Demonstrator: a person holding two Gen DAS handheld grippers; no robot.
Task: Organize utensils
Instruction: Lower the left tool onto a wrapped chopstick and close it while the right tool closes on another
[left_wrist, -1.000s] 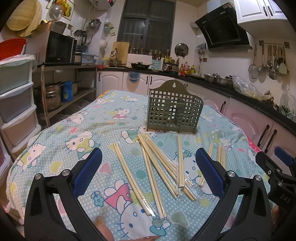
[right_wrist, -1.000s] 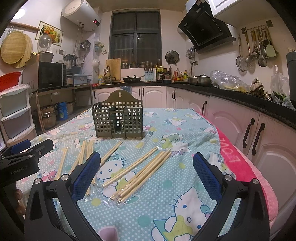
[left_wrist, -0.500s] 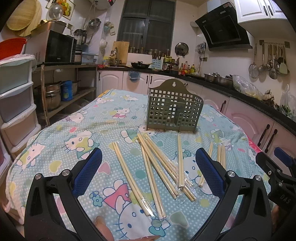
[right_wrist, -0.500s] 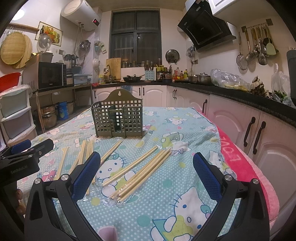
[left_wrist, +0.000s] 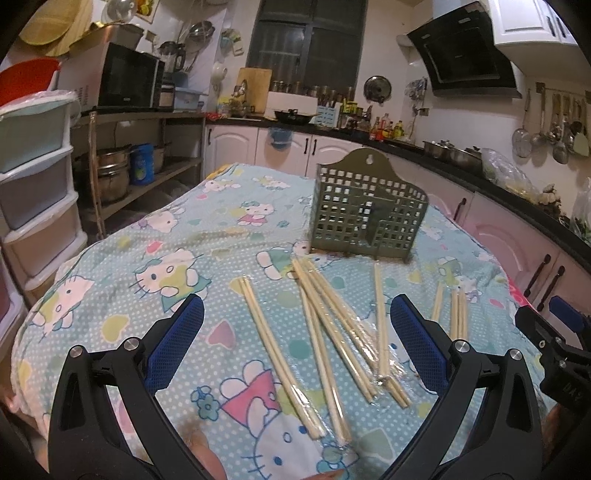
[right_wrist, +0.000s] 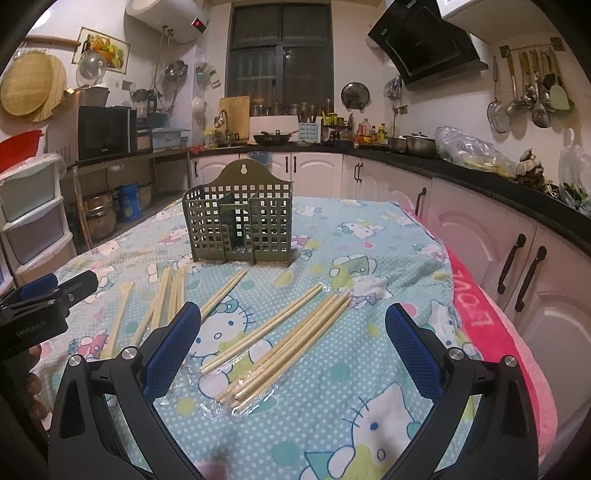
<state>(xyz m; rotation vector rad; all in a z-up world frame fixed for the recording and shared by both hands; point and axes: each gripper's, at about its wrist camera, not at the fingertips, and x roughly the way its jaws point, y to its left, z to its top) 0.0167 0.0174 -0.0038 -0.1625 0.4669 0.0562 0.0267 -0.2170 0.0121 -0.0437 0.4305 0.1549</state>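
A green perforated utensil holder (left_wrist: 365, 214) stands upright on the table; it also shows in the right wrist view (right_wrist: 240, 221). Several plastic-wrapped pairs of wooden chopsticks (left_wrist: 332, 332) lie flat in front of it, also seen from the right wrist (right_wrist: 291, 343). My left gripper (left_wrist: 295, 350) is open and empty, hovering above the near chopsticks. My right gripper (right_wrist: 291, 350) is open and empty above another bundle. The right gripper's tip shows in the left wrist view (left_wrist: 554, 332), and the left gripper's tip in the right wrist view (right_wrist: 48, 299).
The table wears a Hello Kitty cloth (left_wrist: 166, 258) with a pink towel (right_wrist: 480, 314) along its right edge. Plastic drawers (left_wrist: 33, 184) and a shelf with pots stand left. Kitchen cabinets (right_wrist: 517, 240) run along the right.
Both grippers stay open. The left view has drifted slightly right and nearer the chopsticks; the right view has barely shifted. Nothing on the table moved.
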